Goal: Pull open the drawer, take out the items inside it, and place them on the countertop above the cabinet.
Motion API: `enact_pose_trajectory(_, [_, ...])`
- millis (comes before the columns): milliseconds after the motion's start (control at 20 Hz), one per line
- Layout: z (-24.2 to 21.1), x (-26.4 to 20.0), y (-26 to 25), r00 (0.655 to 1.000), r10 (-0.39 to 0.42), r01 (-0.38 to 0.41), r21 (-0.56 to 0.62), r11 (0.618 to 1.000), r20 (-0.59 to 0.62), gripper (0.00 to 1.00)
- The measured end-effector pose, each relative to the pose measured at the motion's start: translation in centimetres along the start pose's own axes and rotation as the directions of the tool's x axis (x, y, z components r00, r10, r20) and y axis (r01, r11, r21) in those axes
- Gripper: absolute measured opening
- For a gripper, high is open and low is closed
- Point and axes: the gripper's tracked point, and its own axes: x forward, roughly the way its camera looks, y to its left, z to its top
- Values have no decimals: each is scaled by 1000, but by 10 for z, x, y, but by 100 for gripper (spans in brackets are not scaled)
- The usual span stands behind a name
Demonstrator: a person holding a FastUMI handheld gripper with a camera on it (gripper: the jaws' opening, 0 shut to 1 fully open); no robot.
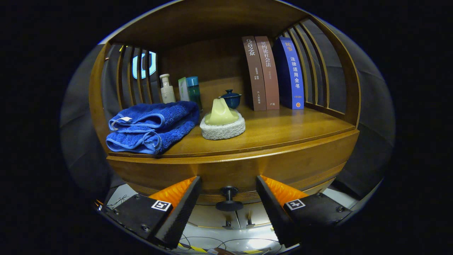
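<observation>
**Gripper spread wide at a shut drawer**

Spread wide, the gripper (229, 198) held nothing; its two fingers (184, 209) stood to either side of the single dark knob (229, 199) without touching it. That knob stuck out from the drawer (300, 166), which sat closed beneath the counter (293, 131), so its contents could not be seen. On the counter lay one folded blue towel (152, 125) and, just beside it, one pale soap-like lump (221, 112) resting on a round white pad (223, 130). Behind these stood one small white bottle (167, 89), one teal bottle (193, 90) with a white box (183, 88) next to it, and one dark blue lidded cup (230, 98). Three books (270, 72) stood upright at the back, two brown and one blue.
</observation>
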Motion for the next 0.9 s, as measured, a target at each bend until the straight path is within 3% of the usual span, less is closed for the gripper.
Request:
enact_pose_trajectory(550, [15, -14, 3, 1000, 14, -13, -35, 999, 20, 99])
enact_pose_trajectory(900, [54, -71, 12, 995, 35, -31, -44, 999, 90, 99])
